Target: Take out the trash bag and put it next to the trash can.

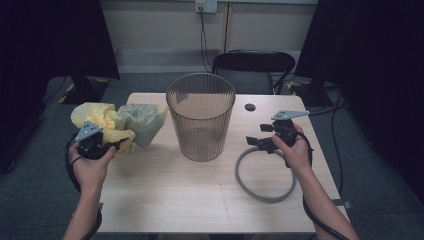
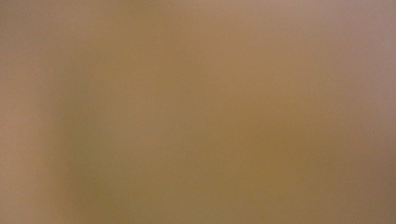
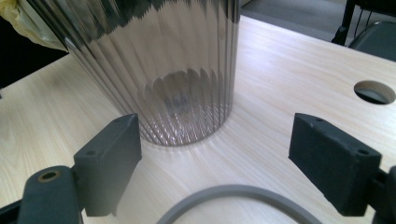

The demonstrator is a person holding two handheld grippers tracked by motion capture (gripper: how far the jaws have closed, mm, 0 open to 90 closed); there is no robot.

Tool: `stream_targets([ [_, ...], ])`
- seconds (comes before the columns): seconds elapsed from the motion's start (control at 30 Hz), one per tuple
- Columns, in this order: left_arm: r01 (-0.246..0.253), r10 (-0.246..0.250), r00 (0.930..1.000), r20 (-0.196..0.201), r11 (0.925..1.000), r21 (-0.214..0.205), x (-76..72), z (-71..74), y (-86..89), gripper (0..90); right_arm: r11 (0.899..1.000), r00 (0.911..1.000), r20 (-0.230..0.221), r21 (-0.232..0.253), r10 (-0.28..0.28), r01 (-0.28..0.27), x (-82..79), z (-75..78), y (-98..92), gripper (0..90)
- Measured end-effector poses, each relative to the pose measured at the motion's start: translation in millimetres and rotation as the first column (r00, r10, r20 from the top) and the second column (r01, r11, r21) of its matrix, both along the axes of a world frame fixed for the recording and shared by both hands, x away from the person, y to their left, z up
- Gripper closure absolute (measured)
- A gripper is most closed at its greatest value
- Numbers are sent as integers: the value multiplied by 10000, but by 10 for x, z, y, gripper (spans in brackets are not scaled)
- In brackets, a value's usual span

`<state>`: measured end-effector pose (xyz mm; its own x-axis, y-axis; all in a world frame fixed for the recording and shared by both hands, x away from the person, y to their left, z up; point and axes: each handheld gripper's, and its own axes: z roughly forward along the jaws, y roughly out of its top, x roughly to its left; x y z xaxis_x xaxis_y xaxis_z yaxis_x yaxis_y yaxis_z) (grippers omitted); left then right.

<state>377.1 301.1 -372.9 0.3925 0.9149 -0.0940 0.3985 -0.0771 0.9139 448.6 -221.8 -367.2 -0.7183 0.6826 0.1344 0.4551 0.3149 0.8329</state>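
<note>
High view: on the pale wood-grain worktop (image 1: 165, 200) a ribbed, see-through bin (image 1: 201, 116) stands upright at the centre, empty. At its nine o'clock lies a crumpled yellow bag (image 1: 117, 124), thin, soft film bunched into folds. The left tongs (image 1: 114, 146) sit at the bag's near edge, their tips buried in the film; they read as clamped on the yellow bag. At the bin's four o'clock a grey ring (image 1: 265, 175) lies flat, smooth and rubbery-looking. The right tongs (image 1: 255, 135) hover over the ring's far arc, pointing toward nine o'clock at the bin. The left hand is the nearer to the bag, the right to the ring.

Left gripper view: a blurred tan-yellow wash, probably film pressed against the lens.

Right gripper view: the right tongs' two black pads stand wide apart with nothing between them. The ring's arc (image 3: 243, 198) curves just below, at six o'clock, and the bin's fluted wall (image 3: 177, 74) rises at eleven o'clock. A round hole (image 3: 375, 92) pierces the worktop at two o'clock.
</note>
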Motion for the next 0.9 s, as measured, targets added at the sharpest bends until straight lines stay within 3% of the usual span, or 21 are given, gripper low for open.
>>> stream_targets([
  [0.47, 53, -53, 9986, -530, 10000, 7, 22, -362, -75, 811, 9997, 9993, -271, -69, -241, 239, -26, -229, -195, 158],
  [0.9, 186, -197, 9974, -692, 9997, -166, -21, -550, -114, 808, 9985, 9977, -455, -248, -495, 484, -70, -417, -350, 158],
])
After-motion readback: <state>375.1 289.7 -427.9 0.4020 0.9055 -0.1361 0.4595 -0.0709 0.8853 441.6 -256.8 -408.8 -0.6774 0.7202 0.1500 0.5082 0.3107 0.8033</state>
